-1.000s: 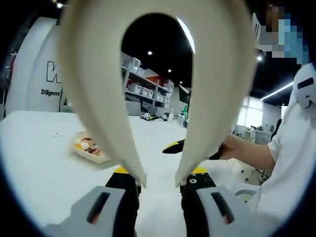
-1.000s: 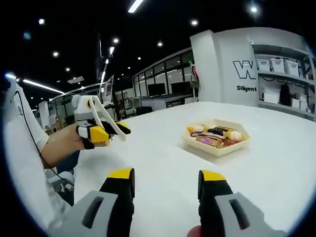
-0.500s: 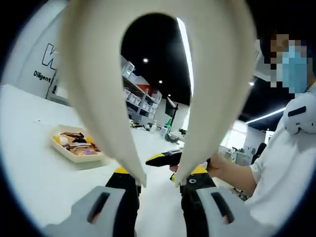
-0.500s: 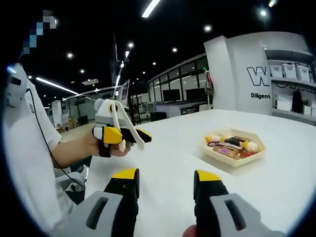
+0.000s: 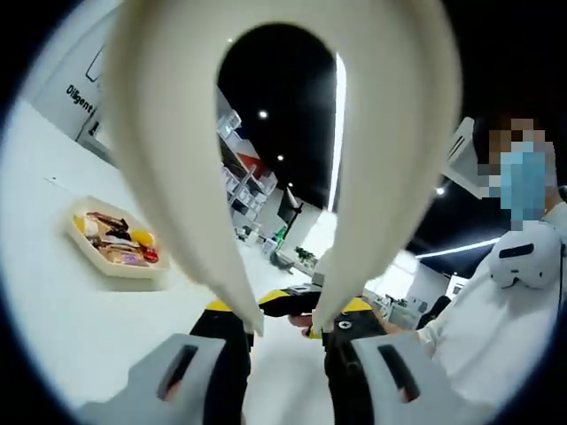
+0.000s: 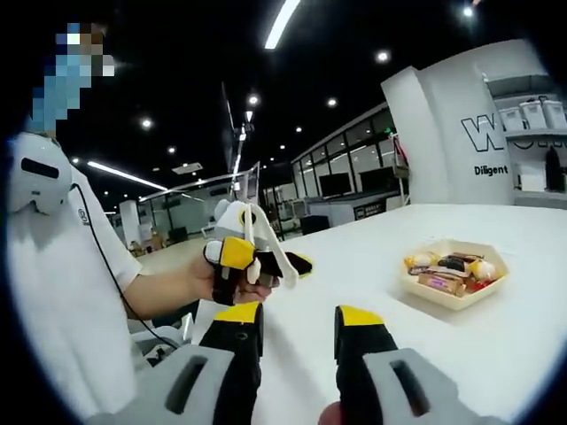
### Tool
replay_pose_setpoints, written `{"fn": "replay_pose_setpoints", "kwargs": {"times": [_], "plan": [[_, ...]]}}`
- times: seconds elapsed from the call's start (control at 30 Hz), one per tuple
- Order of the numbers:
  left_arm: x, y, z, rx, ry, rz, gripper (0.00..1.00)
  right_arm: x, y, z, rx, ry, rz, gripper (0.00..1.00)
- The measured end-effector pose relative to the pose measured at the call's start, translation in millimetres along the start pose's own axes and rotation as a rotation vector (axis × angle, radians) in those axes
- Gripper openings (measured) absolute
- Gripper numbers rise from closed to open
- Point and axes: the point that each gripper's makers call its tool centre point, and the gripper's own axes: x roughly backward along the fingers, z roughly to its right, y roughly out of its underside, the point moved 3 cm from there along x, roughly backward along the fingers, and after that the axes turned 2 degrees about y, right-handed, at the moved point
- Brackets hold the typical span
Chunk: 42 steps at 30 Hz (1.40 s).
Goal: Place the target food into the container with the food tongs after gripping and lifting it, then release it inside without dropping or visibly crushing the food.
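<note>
**Clerk:** On the white table (image 6: pixel 496 345), item one: a shallow cream hexagonal tray (image 6: pixel 454 298), holding mixed food pieces (image 6: pixel 447 268), some wrapped, in brown, yellow, red and pale tones. It sits well out ahead of the right gripper (image 6: pixel 297 326), to the right of its jaws. In the left gripper view the same tray (image 5: pixel 93 264) lies at the left, with the food (image 5: pixel 115 249) inside it and nothing lifted out.

**Checker:** Item two, the tongs?

**Clerk:** Cream food tongs (image 5: pixel 288 133), looped at the top, both arms running down to tips at the left gripper (image 5: pixel 288 320). Its jaws are pressed against the two arm tips from outside, one tip per yellow-capped jaw, so it grips the tongs. A gap shows between the tips, and nothing is held in it.

**Checker:** And seen from the other side?

**Clerk:** In the right gripper view the left gripper (image 6: pixel 257 259) sits in the person's hand (image 6: pixel 213 282), above the table's near edge, with the tongs (image 6: pixel 266 248) angled down toward the table, well apart from the tray.

**Checker:** Right gripper's jaws?

**Clerk:** Black with yellow caps, set apart at a moderate width, holding nothing. Its yellow tip (image 5: pixel 283 299) crosses behind the tong tips in the left gripper view.

**Checker:** Other entries?

**Clerk:** A white wall panel with dark lettering (image 6: pixel 500 146), and shelving with bins (image 5: pixel 239 181).
</note>
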Motion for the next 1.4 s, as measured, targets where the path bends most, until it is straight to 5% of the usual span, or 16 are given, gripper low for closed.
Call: {"fn": "replay_pose_setpoints", "kwargs": {"times": [0.53, 1.4], "plan": [[-7.3, 6.0, 2.7, 0.08, 0.061, -0.077, 0.28, -5.2, -5.9, -25.9, -0.01, -0.138, -0.018, 0.13], [-14.3, 21.6, 10.1, 0.084, 0.127, -0.225, 0.29, -7.8, -1.9, -38.3, -0.007, -0.216, -0.071, 0.01]]}}
